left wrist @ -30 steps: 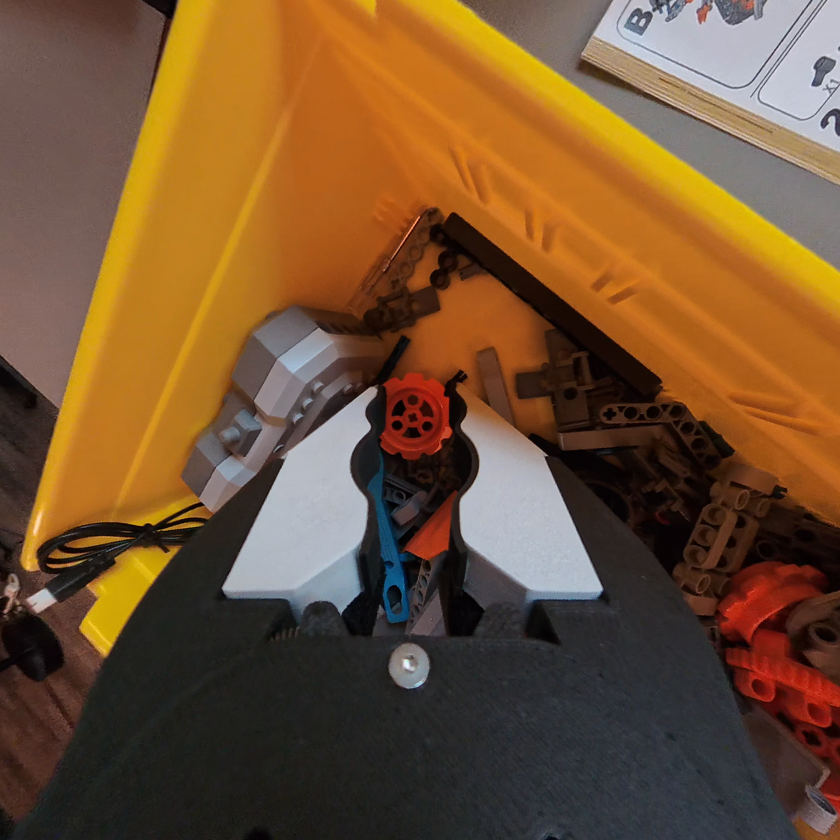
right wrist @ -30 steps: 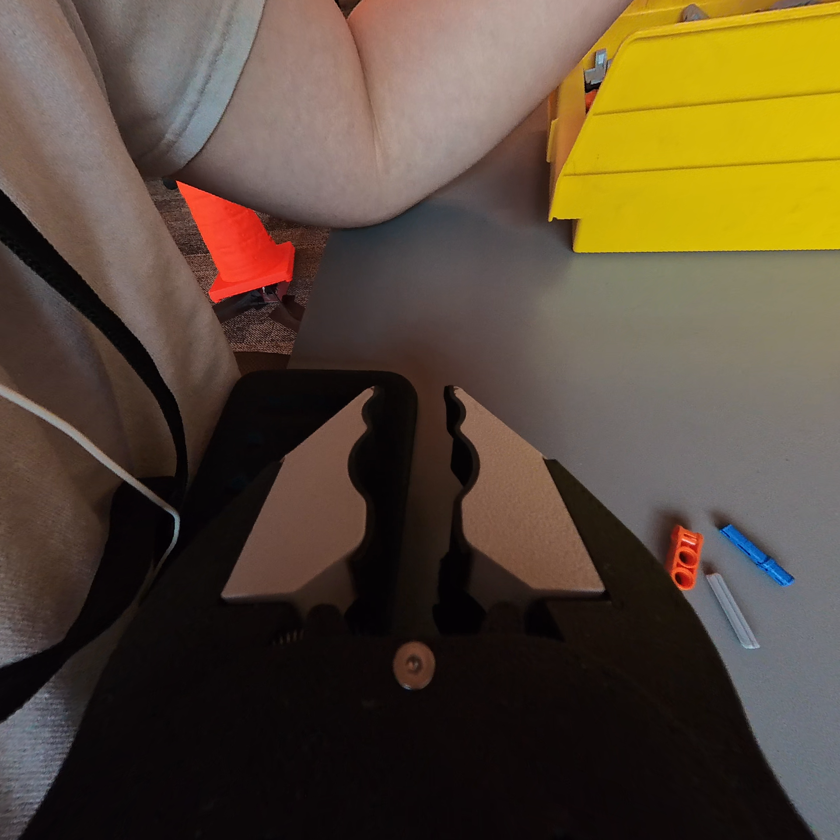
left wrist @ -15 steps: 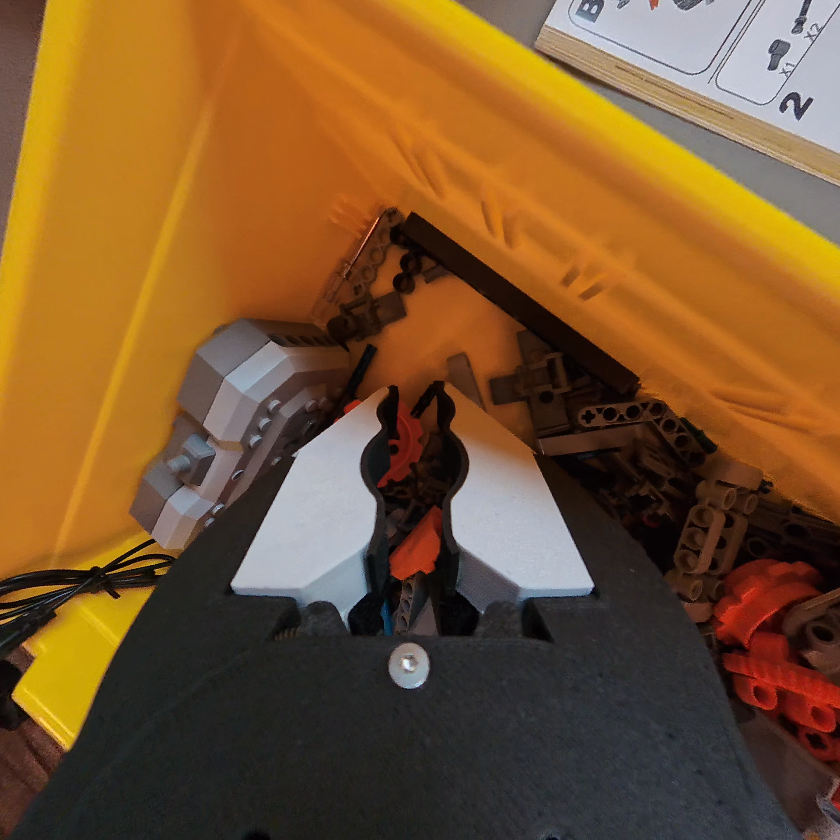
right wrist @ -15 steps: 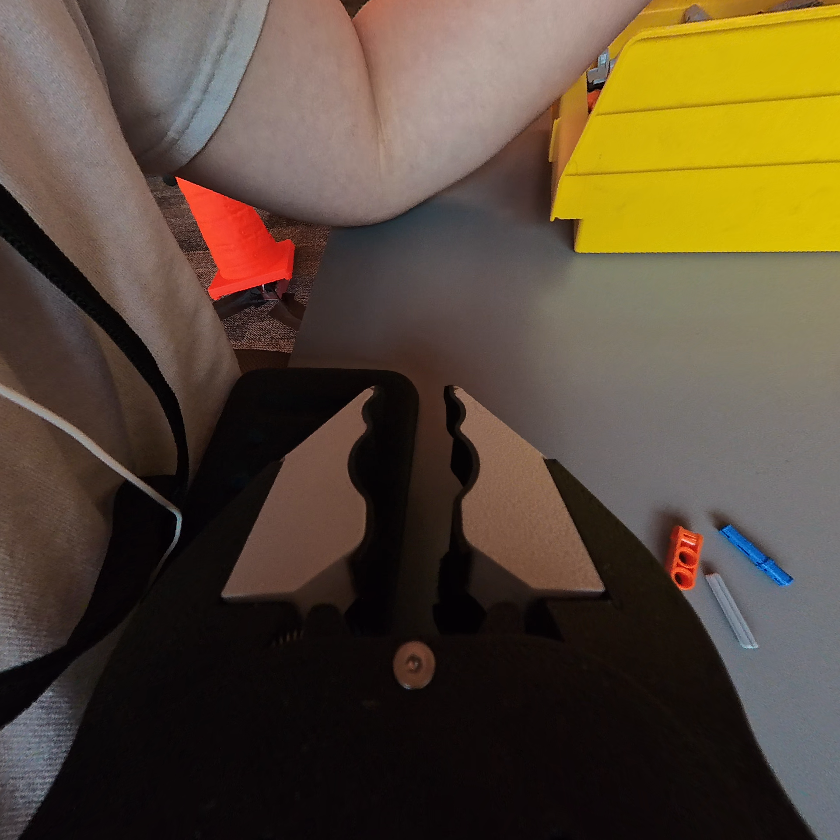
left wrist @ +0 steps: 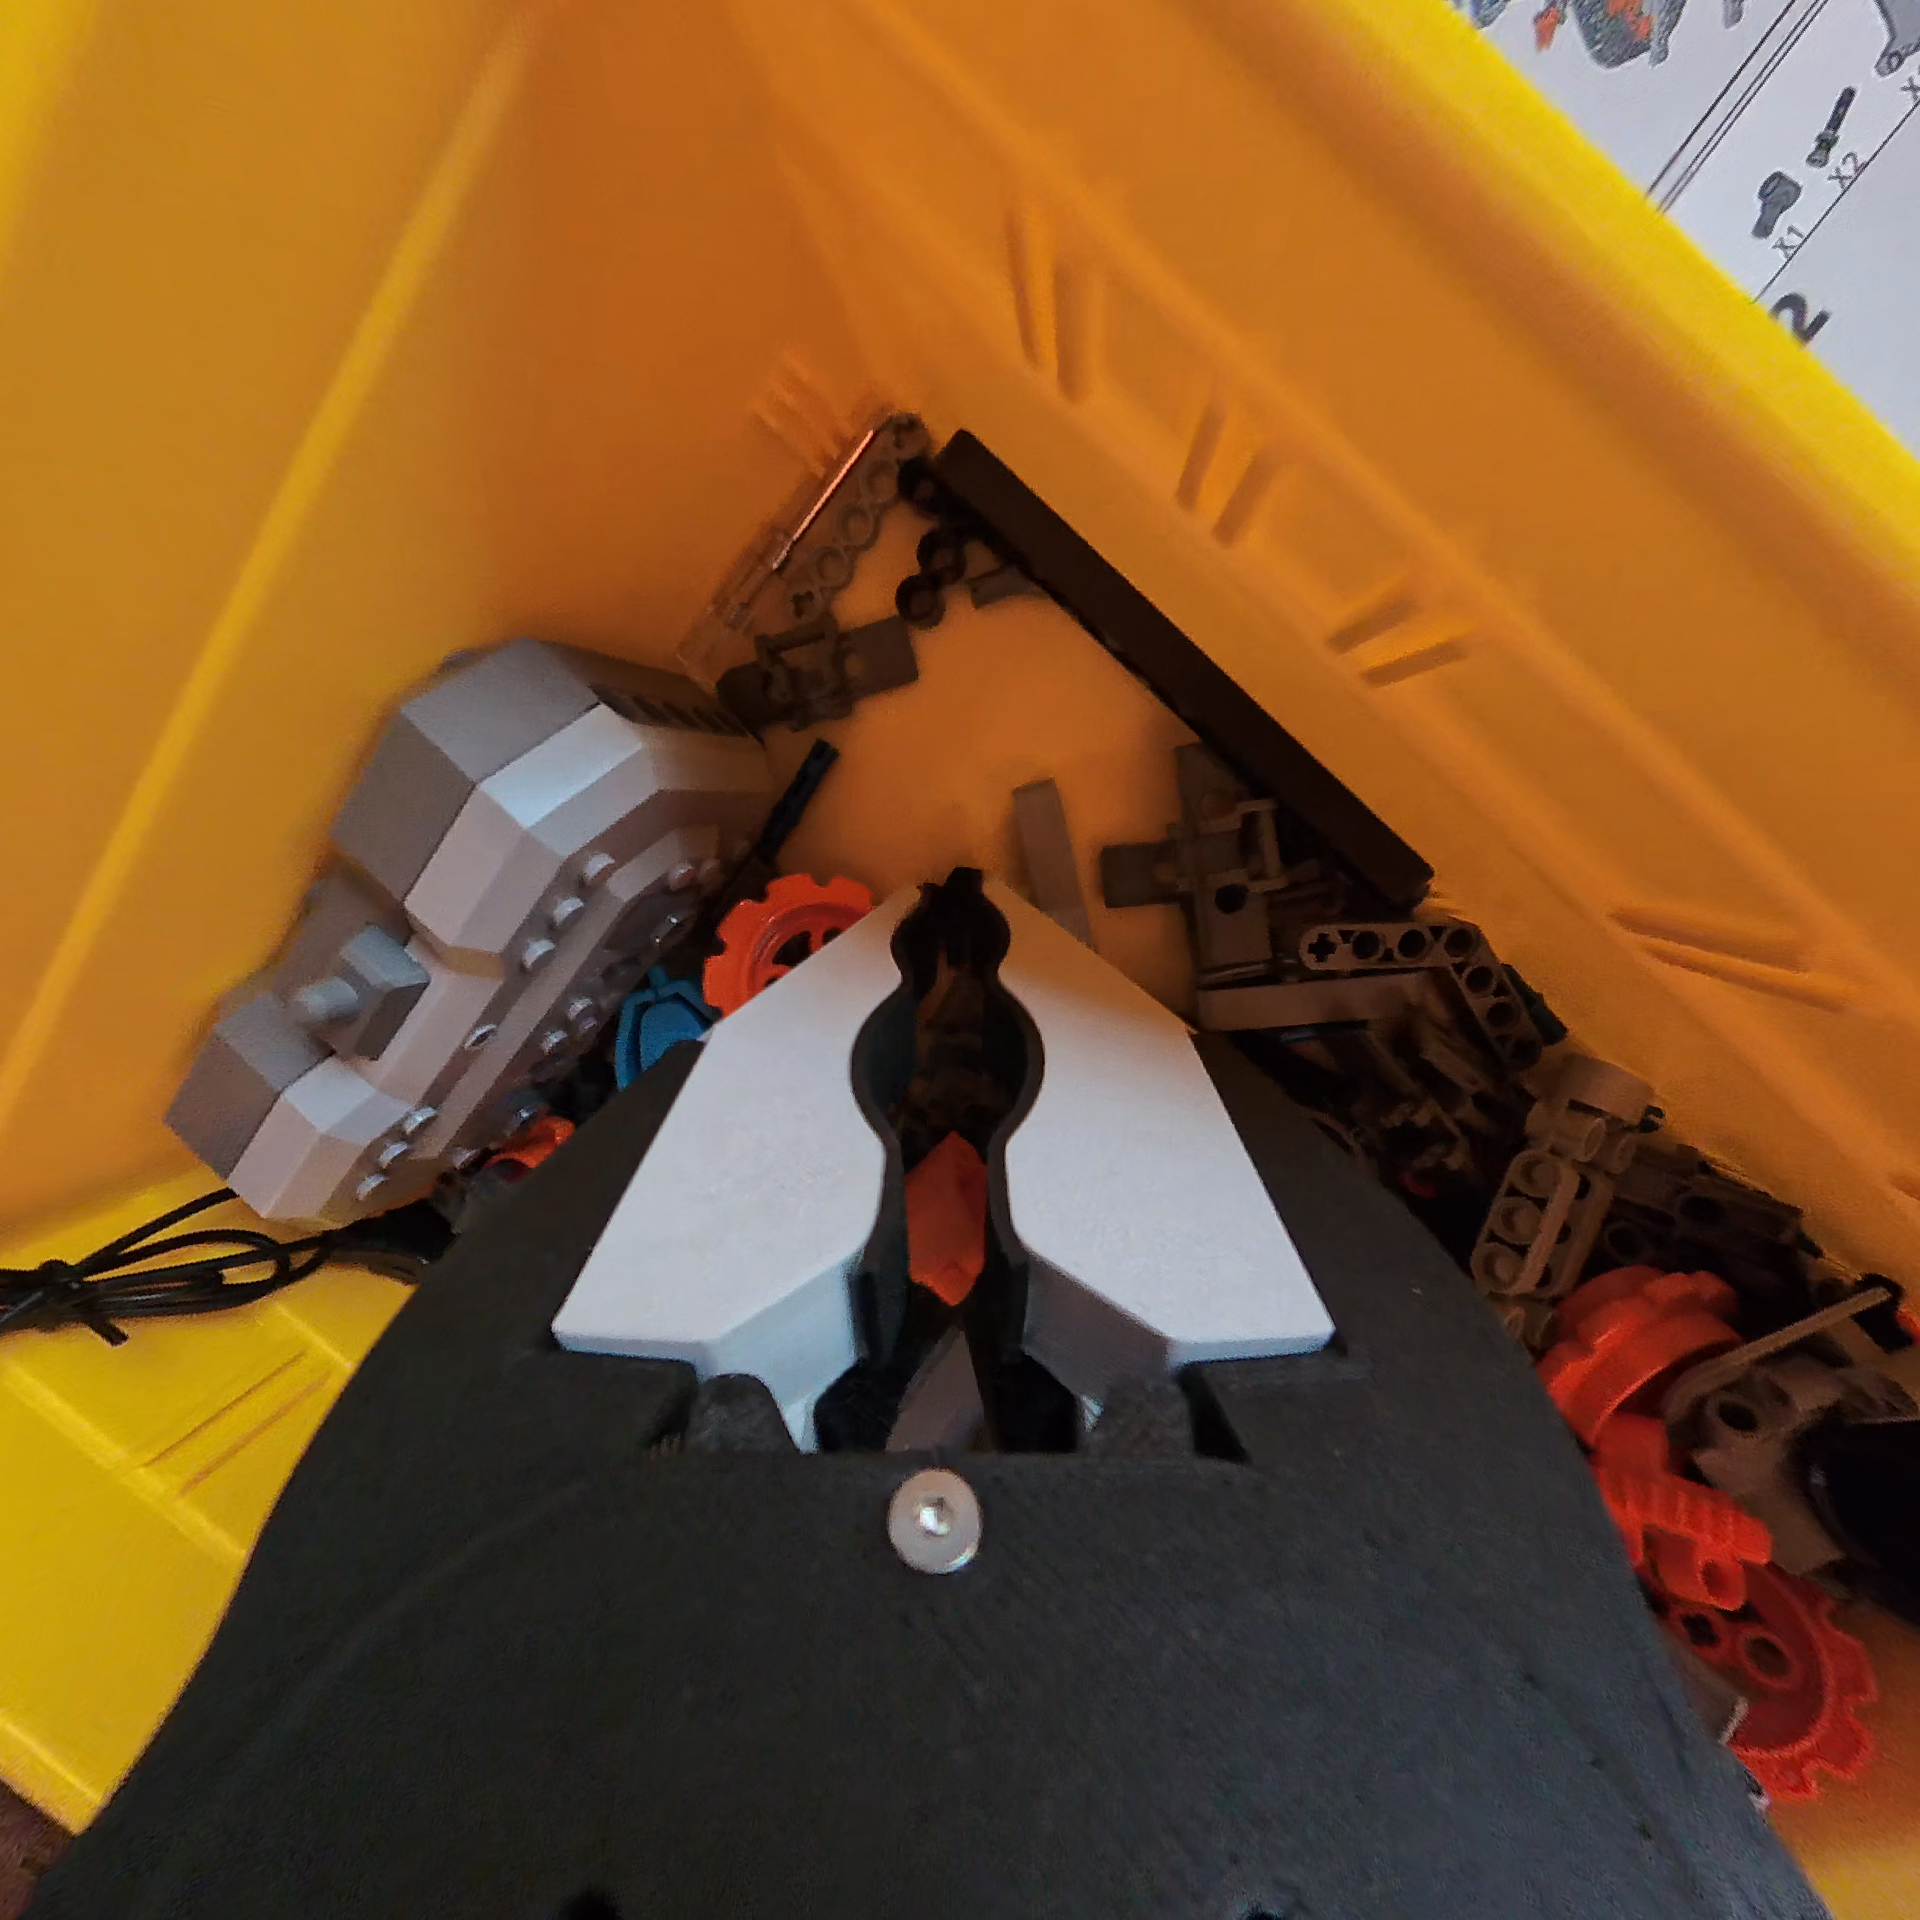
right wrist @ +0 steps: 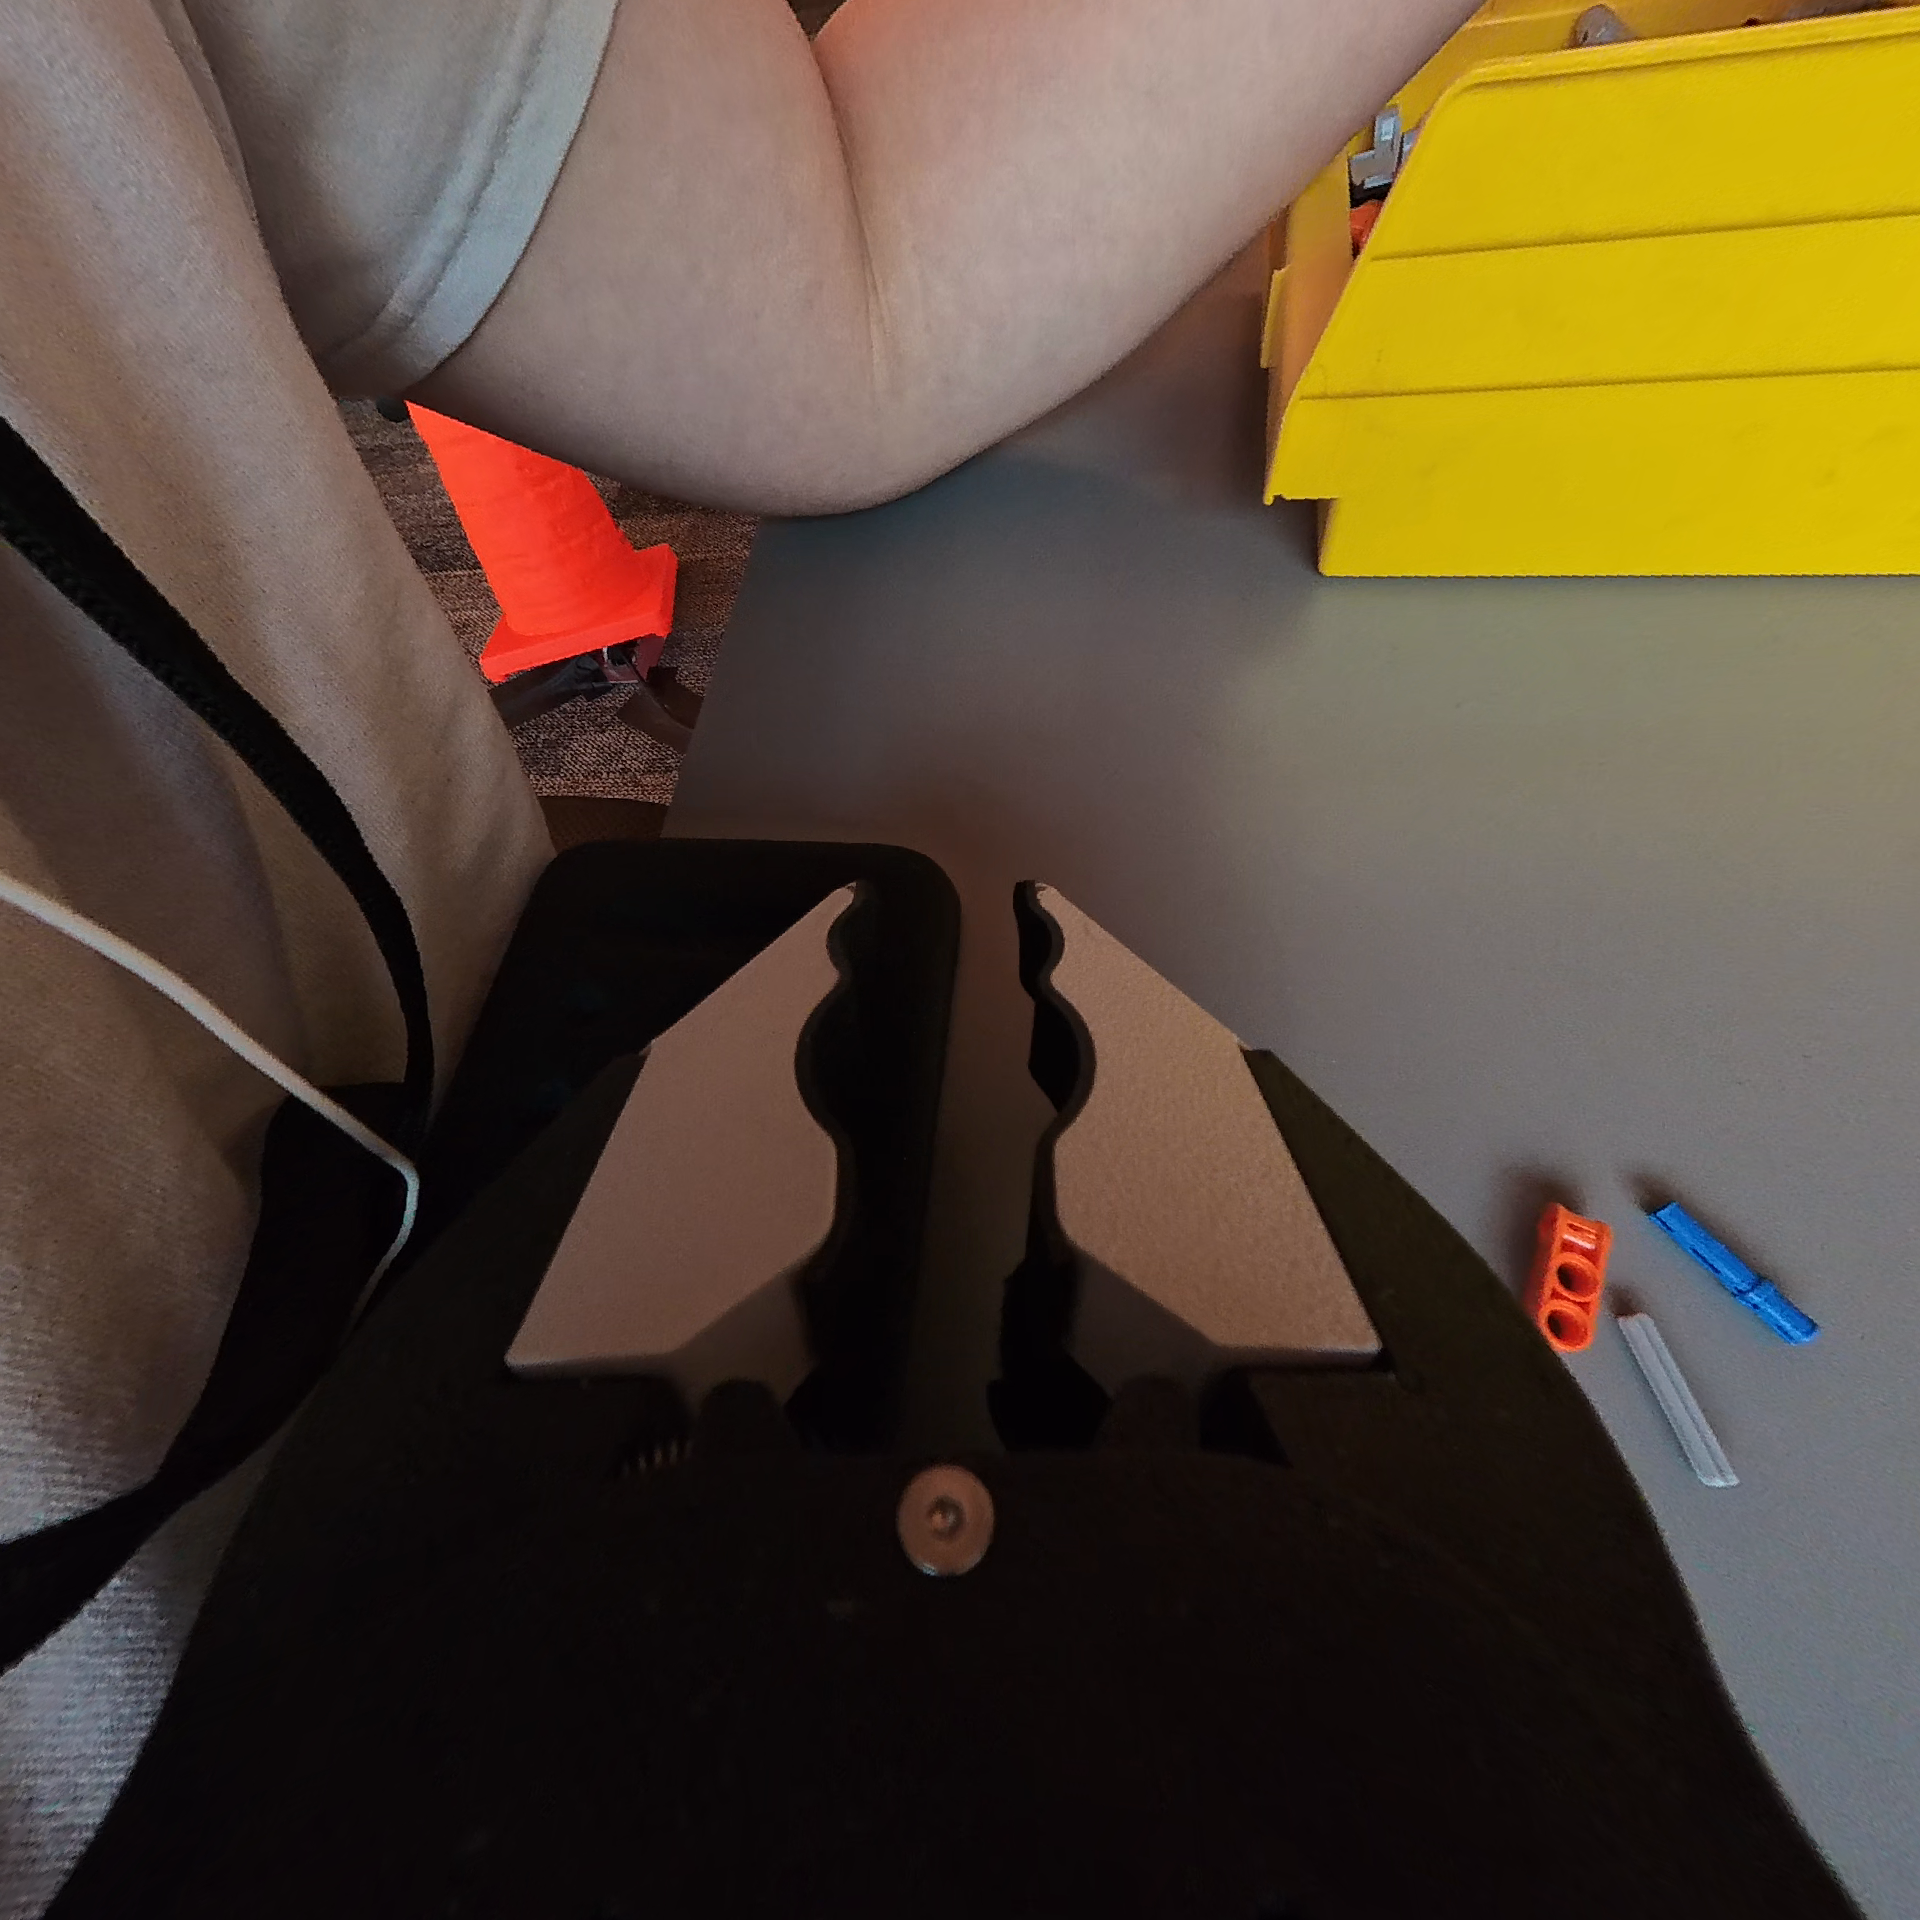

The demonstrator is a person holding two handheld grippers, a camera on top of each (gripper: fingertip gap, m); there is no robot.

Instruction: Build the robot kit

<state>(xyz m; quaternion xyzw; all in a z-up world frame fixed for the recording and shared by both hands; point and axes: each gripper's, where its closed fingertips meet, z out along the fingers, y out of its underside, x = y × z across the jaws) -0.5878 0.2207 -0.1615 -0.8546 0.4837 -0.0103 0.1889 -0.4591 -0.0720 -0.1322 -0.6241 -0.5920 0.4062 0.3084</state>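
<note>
In the left wrist view my left gripper [left wrist: 961, 896] is down inside a yellow bin [left wrist: 540, 343], above a heap of small building parts. Its jaws are closed at the tips on a small black part [left wrist: 962, 883] that pokes out between them. An orange gear [left wrist: 777, 940] lies just left of the tips, and a big grey motor block [left wrist: 468, 914] lies farther left. In the right wrist view my right gripper [right wrist: 938, 894] is open and empty, low over the grey table [right wrist: 1351, 831]. A small orange connector [right wrist: 1571, 1288], a blue pin [right wrist: 1730, 1285] and a white rod [right wrist: 1675, 1397] lie to its right.
Grey and black beams [left wrist: 1403, 951] and orange gears [left wrist: 1662, 1455] fill the bin's right side. A printed sheet on a board [left wrist: 1787, 177] lies behind the bin. The person's arm [right wrist: 883, 260] reaches over the table toward a yellow bin [right wrist: 1621, 343]. An orange cone [right wrist: 551, 551] stands on the floor. Across from one pair of fingers to the other is roughly 30 cm. Measured from the fingertips, the big grey motor block [left wrist: 468, 914] is 8 cm or so from the left gripper and 35 cm from the right. My left tips are about 30 cm from the small orange connector [right wrist: 1571, 1288], my right tips only 11 cm.
My left gripper moved deeper and to the right of the orange gear and closed its jaws on the small black part. The right gripper stayed put.
</note>
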